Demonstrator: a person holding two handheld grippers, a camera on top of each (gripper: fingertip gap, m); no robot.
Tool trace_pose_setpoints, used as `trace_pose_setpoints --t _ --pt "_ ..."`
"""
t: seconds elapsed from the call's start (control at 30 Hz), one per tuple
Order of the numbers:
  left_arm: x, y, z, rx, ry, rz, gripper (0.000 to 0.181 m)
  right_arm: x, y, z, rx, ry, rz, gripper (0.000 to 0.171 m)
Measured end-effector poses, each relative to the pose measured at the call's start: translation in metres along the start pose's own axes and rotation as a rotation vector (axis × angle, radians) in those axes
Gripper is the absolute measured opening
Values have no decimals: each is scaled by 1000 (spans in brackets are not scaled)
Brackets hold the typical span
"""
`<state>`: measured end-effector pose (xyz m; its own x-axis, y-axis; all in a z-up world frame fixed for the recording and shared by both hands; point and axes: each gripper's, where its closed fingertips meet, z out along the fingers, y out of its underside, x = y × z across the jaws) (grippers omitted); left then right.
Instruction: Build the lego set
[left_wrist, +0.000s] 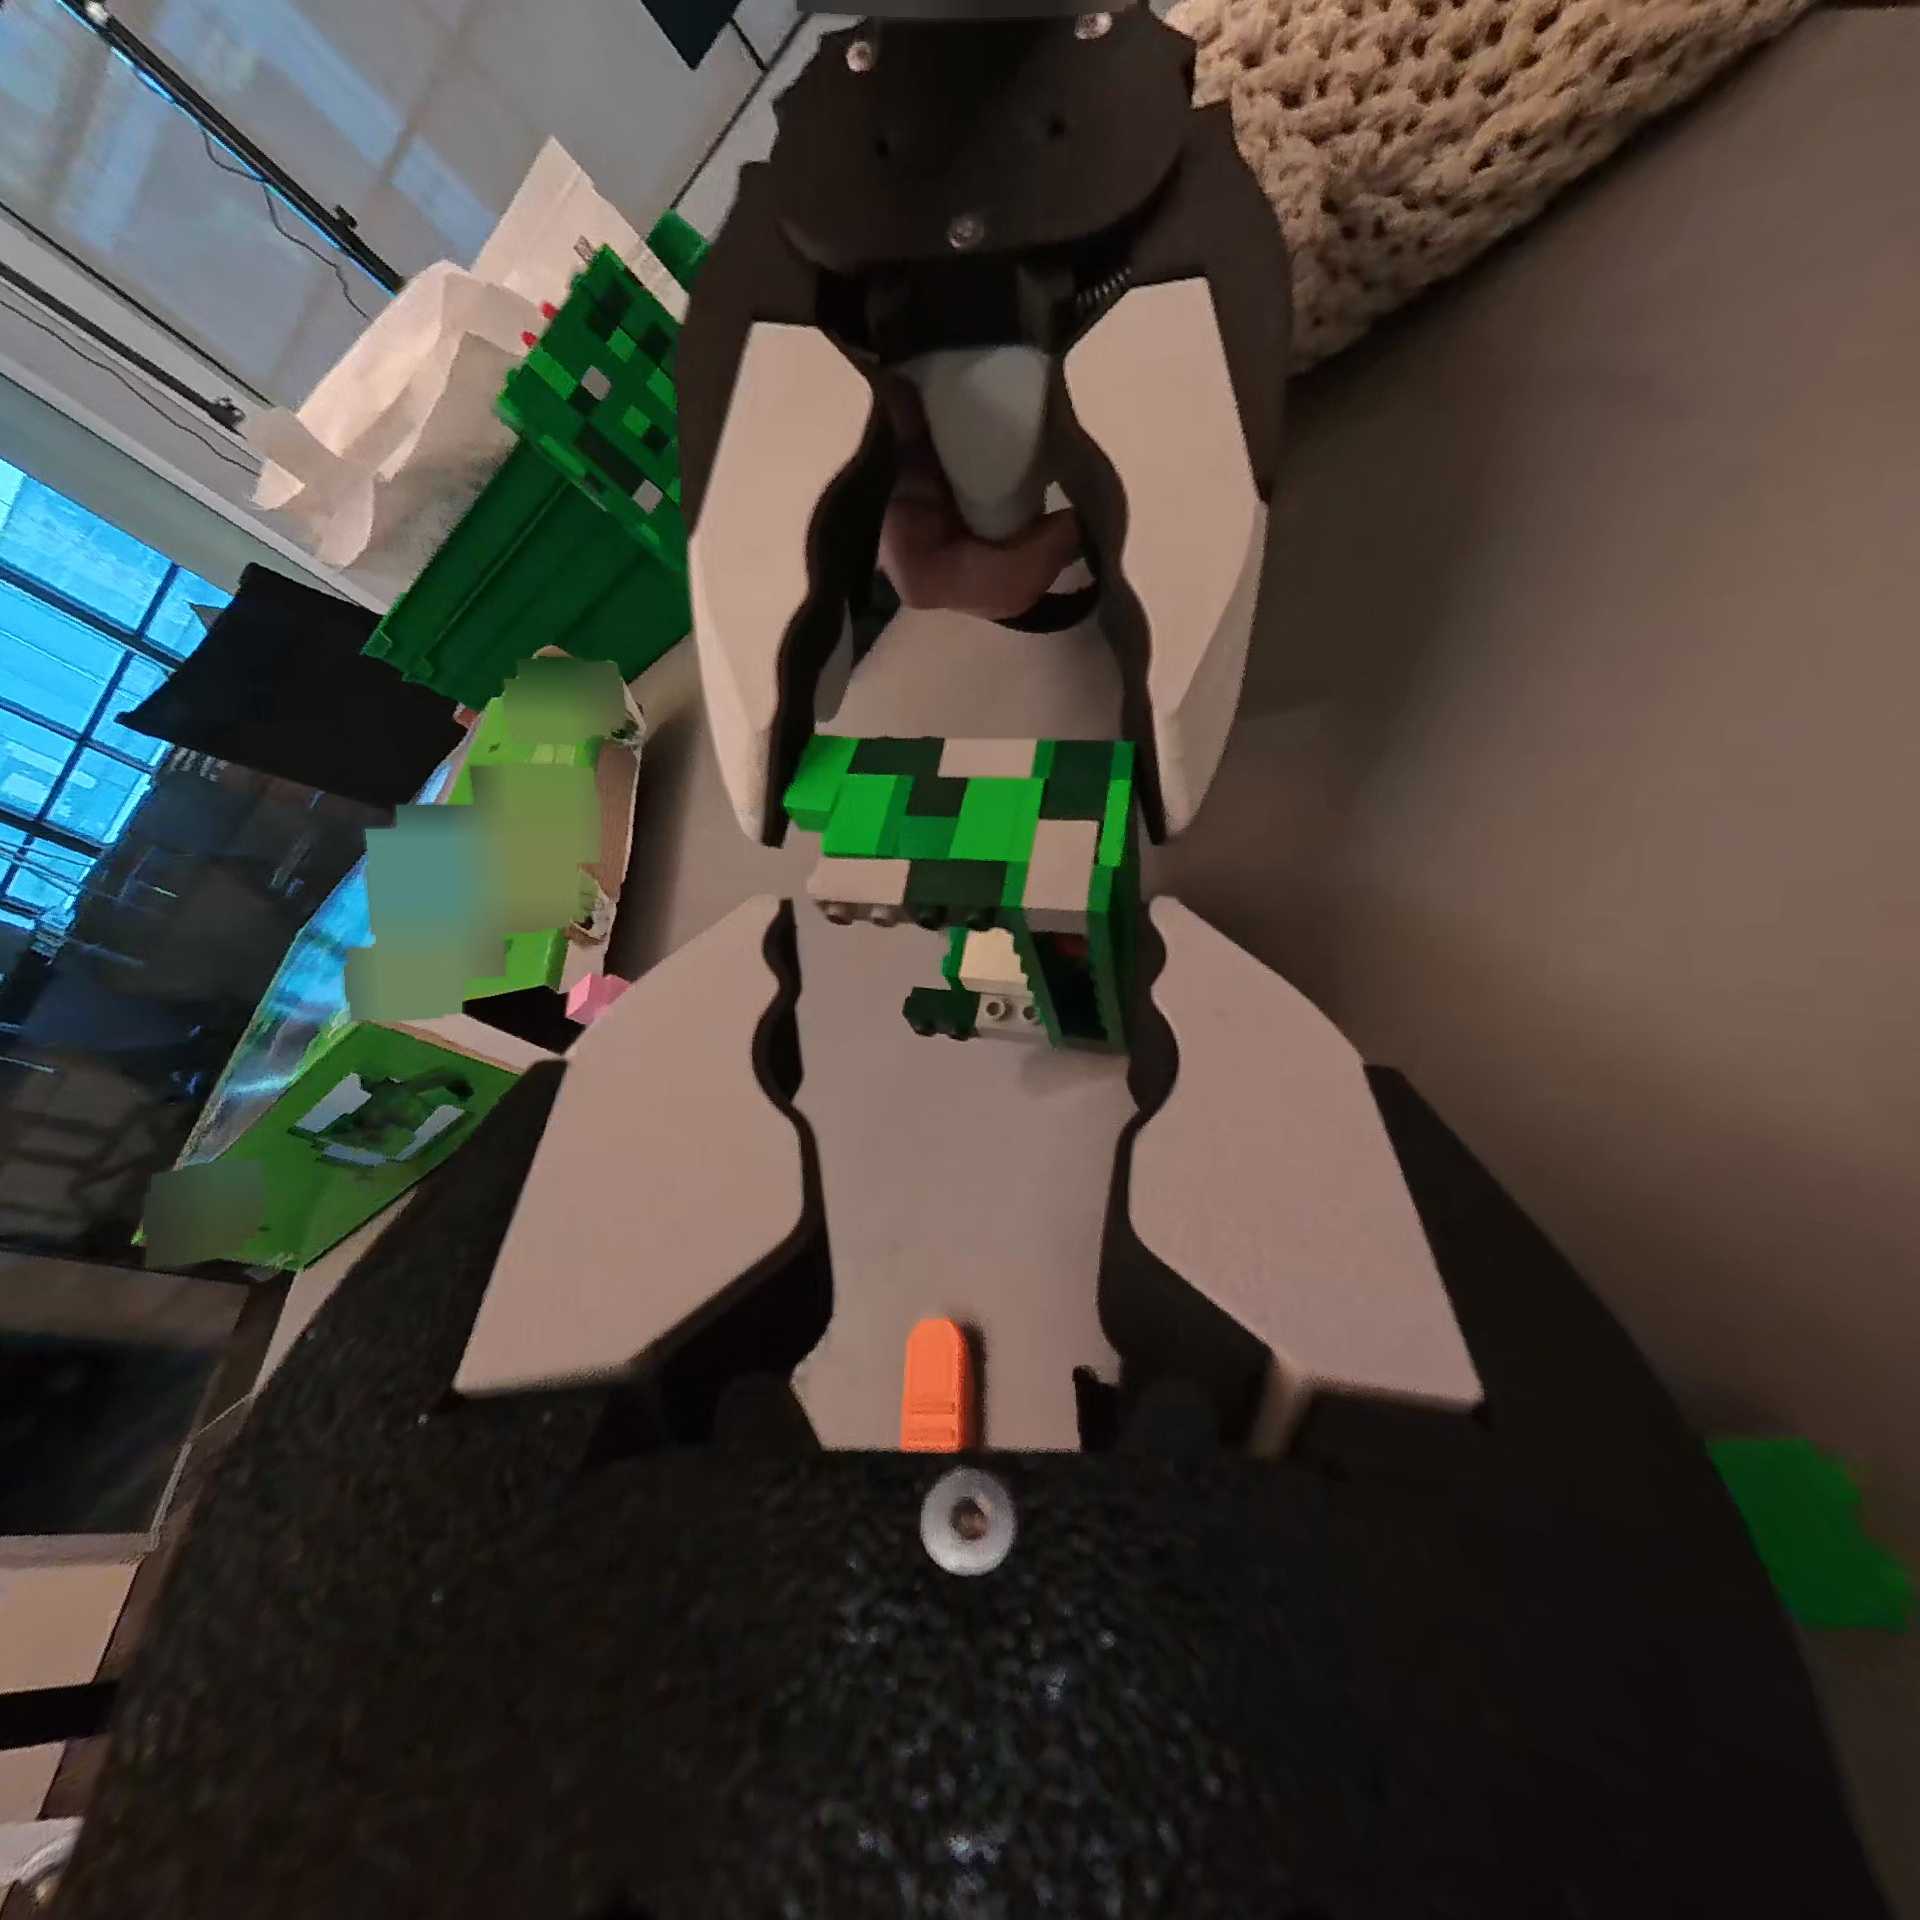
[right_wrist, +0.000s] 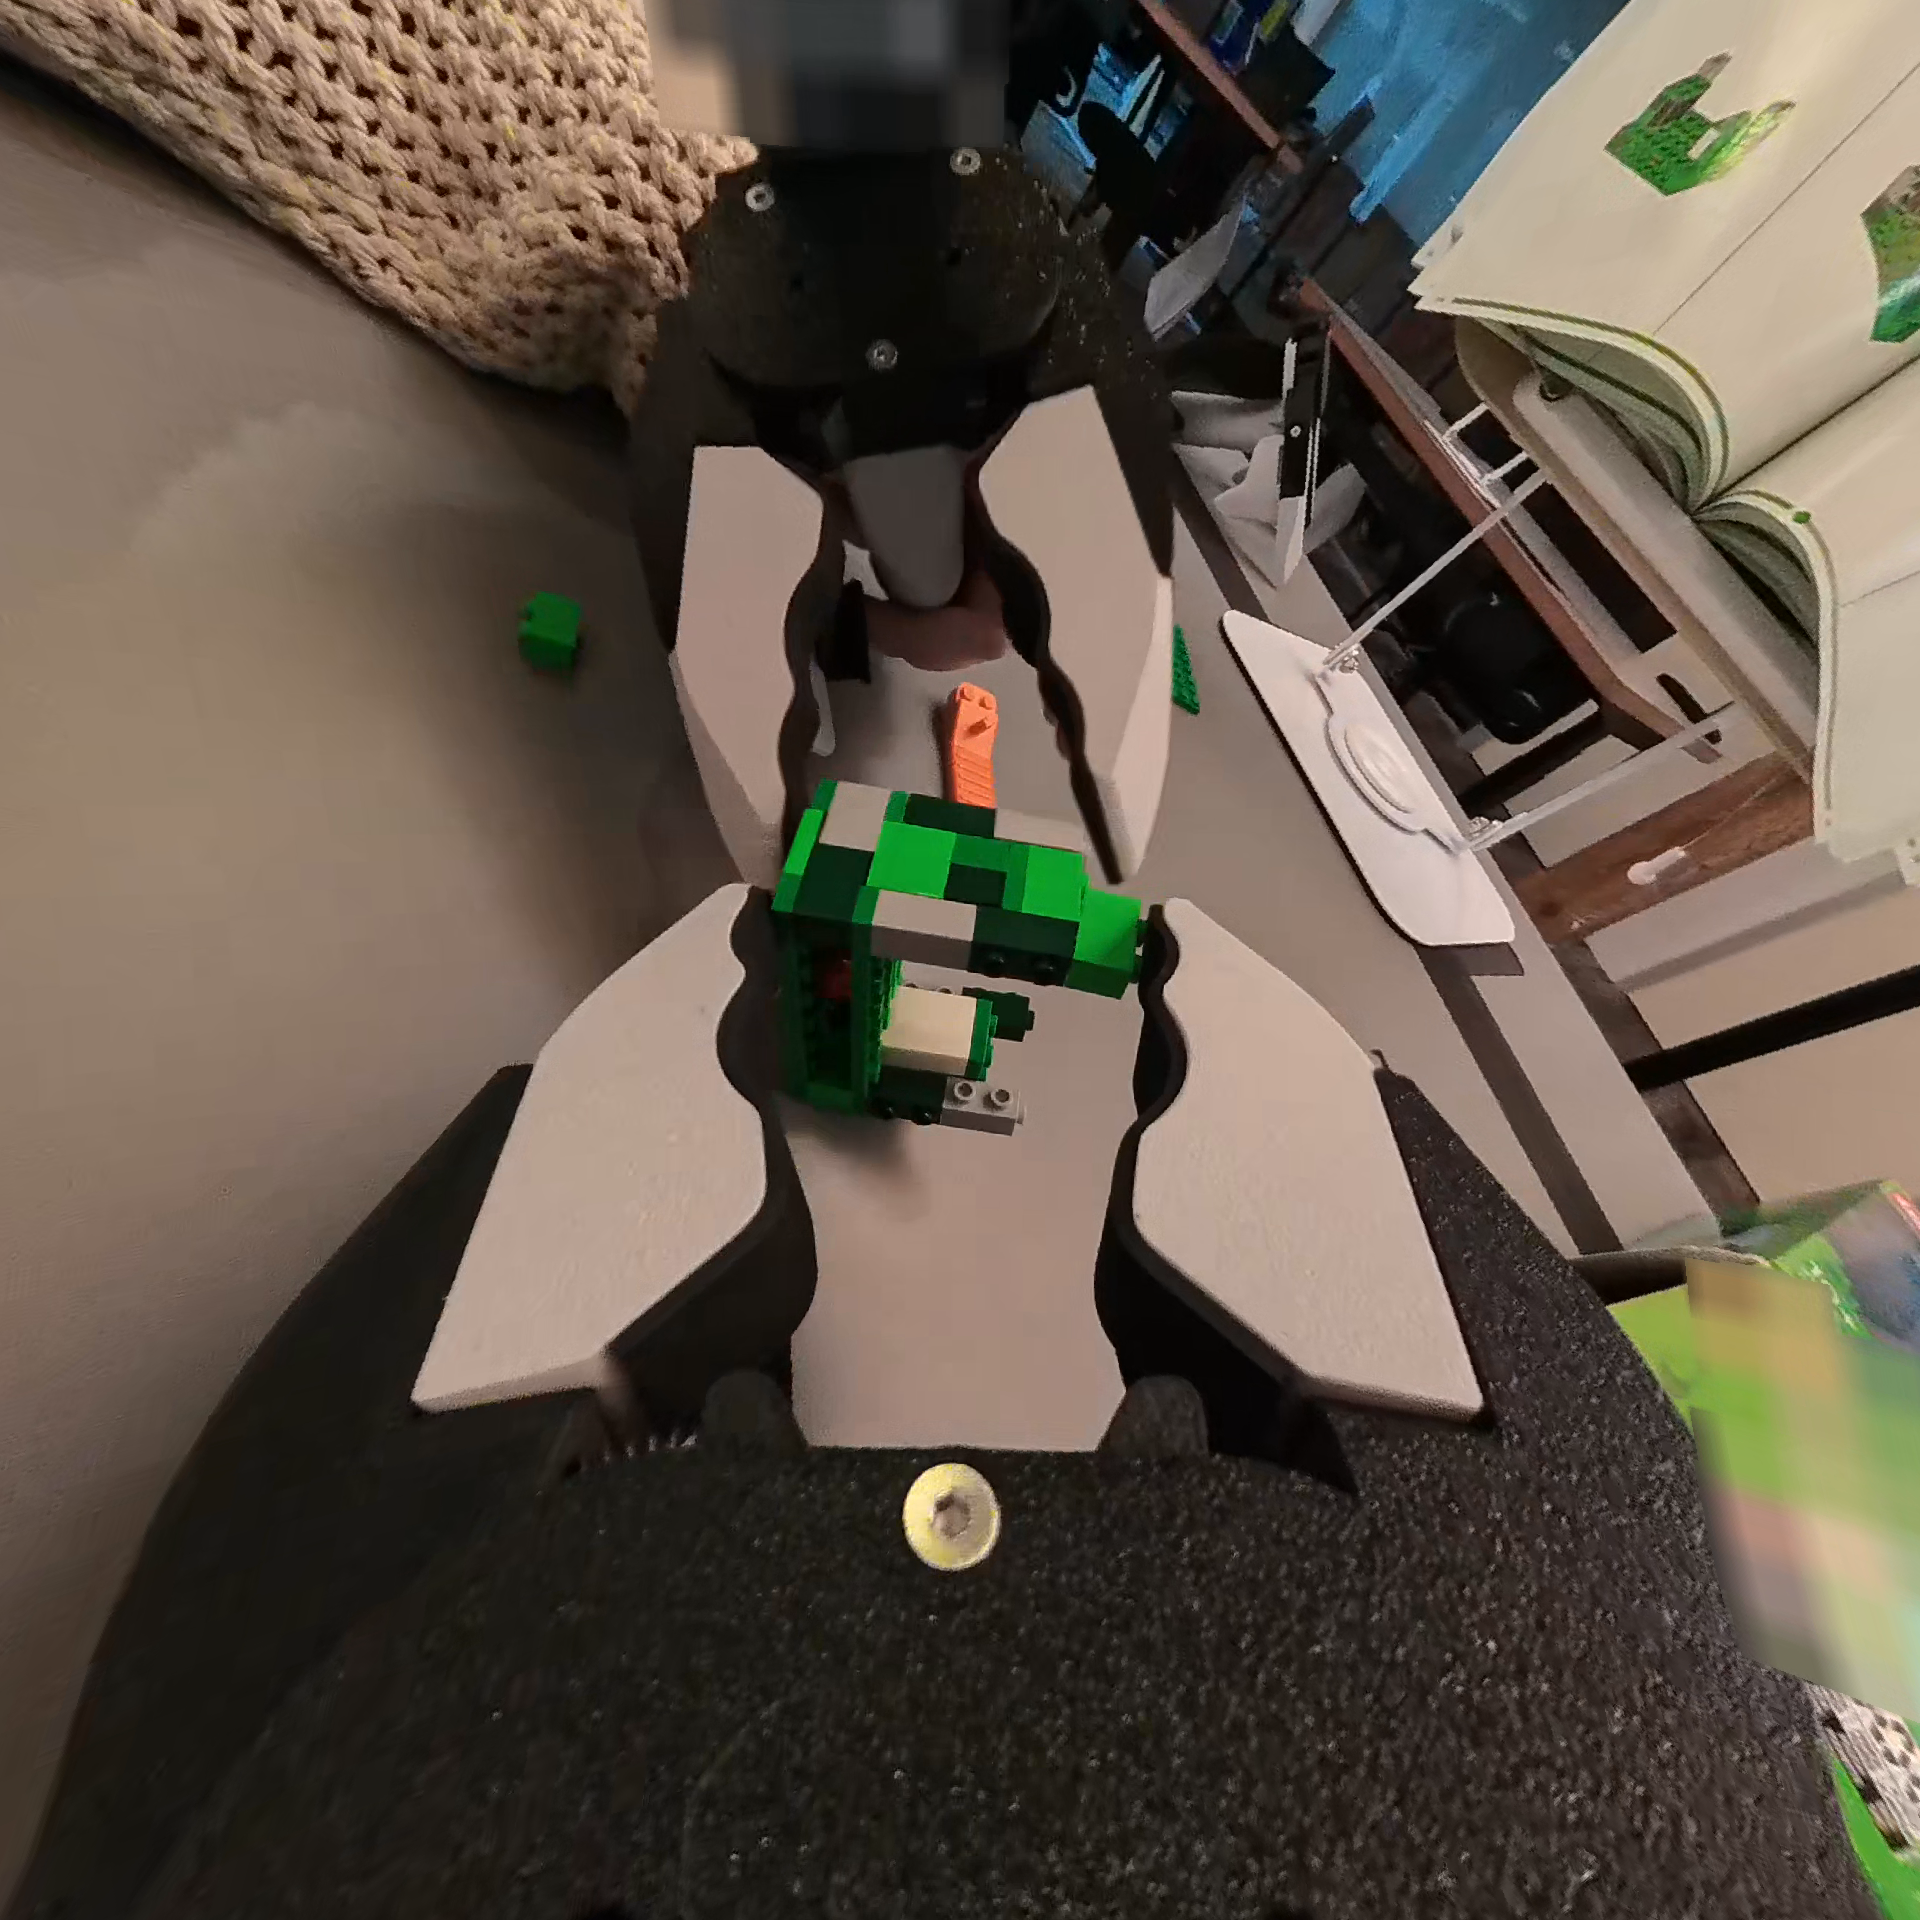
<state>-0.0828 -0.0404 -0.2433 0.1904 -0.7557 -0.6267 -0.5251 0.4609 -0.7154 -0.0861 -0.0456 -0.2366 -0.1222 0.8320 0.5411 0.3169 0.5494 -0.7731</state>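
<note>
Two grippers face each other across the green lego assembly (right_wrist: 925, 935), which sits on the grey table (right_wrist: 260, 831) right between their tips. Your right gripper (right_wrist: 951, 914) has its fingers spread wide, one fingertip (right_wrist: 727, 935) just beside the tall green side wall of the build and the other (right_wrist: 1174, 935) touching or almost touching the bright green brick that sticks out on the far side; whether it is actually pressing there is not clear, so treat it as released. Your left gripper (left_wrist: 966, 909) is likewise spread, with the build just ahead of its fingertips (left_wrist: 1174, 925) and nothing held. An orange brick separator (left_wrist: 938, 1387) lies on the table between your left fingers, back near their roots, and a loose green brick (right_wrist: 549, 631) lies well outside your right fingers. The build is probably light and rigid, but its joints are only press-fitted: the overhanging top slab and the small grey and dark pieces jutting near the base look likely to pop off under a sideways squeeze. Take hold across the solid green wall and the stacked top, pads flat on smooth brick faces, and close gently, since glossy plastic can slip.
</note>
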Motion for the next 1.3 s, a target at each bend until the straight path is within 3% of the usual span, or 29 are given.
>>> trace_pose_setpoints --t 0.57,0.87,1.13,1.3 --pt "6 -9 3 3 17 10 55 -6 1 -7 -33 -69 8 66" --pt "1 -7 11 -144 -61 117 54 0 -1 -15 -306 32 90 70" --pt "1 -10 14 -228 -72 140 54 -4 12 -20 -533 111 -47 75" --pt "3 -13 15 -249 -84 210 54 -1 15 -23 -626 181 -167 67"
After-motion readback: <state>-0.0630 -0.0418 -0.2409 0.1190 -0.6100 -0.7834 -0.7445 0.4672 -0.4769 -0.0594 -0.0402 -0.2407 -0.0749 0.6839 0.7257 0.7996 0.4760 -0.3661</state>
